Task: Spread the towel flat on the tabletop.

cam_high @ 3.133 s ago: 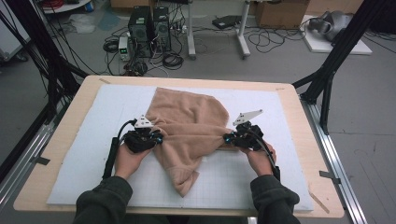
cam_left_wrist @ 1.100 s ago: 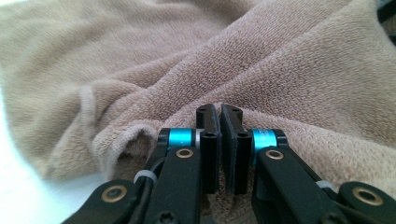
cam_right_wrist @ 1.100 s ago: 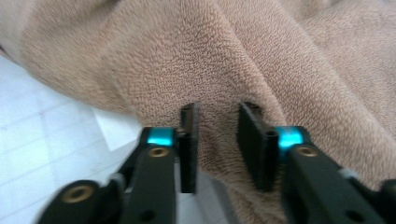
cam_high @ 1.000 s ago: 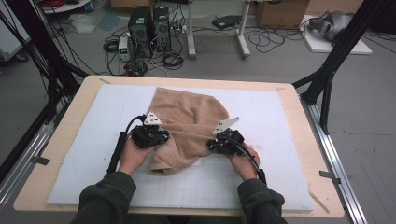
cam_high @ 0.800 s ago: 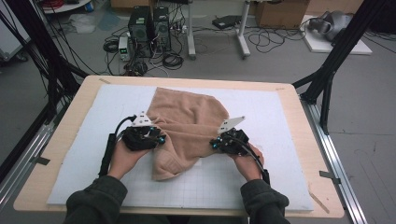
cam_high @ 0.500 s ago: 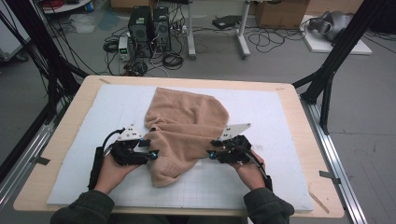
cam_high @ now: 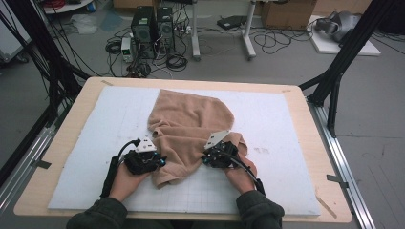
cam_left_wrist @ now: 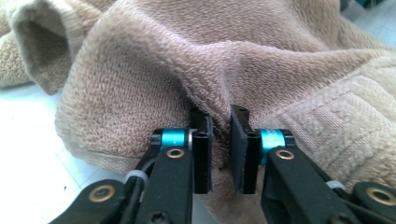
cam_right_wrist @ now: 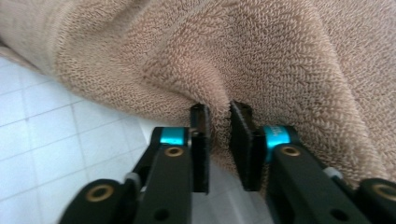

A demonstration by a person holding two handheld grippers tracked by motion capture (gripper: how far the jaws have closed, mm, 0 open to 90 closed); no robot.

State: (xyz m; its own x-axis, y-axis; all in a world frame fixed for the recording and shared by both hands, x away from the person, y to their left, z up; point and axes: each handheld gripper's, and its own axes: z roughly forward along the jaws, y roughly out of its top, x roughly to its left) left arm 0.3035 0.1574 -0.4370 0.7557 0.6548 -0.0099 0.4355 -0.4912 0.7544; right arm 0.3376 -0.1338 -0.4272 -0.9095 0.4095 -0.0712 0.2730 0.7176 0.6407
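Plainly unmarked tan towel [cam_high: 191, 129] pinched by left gripper [cam_left_wrist: 220, 140], right gripper [cam_right_wrist: 219, 135].

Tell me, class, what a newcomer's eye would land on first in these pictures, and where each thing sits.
First comes the tan towel, lying rumpled in the middle of the white gridded mat on the wooden table. Next, at the towel's near end, the left hand-held gripper and the right hand-held gripper each pinch a fold of its terry cloth between black jaws. Behind the table, computer towers and tangled cables sit on the grey floor.
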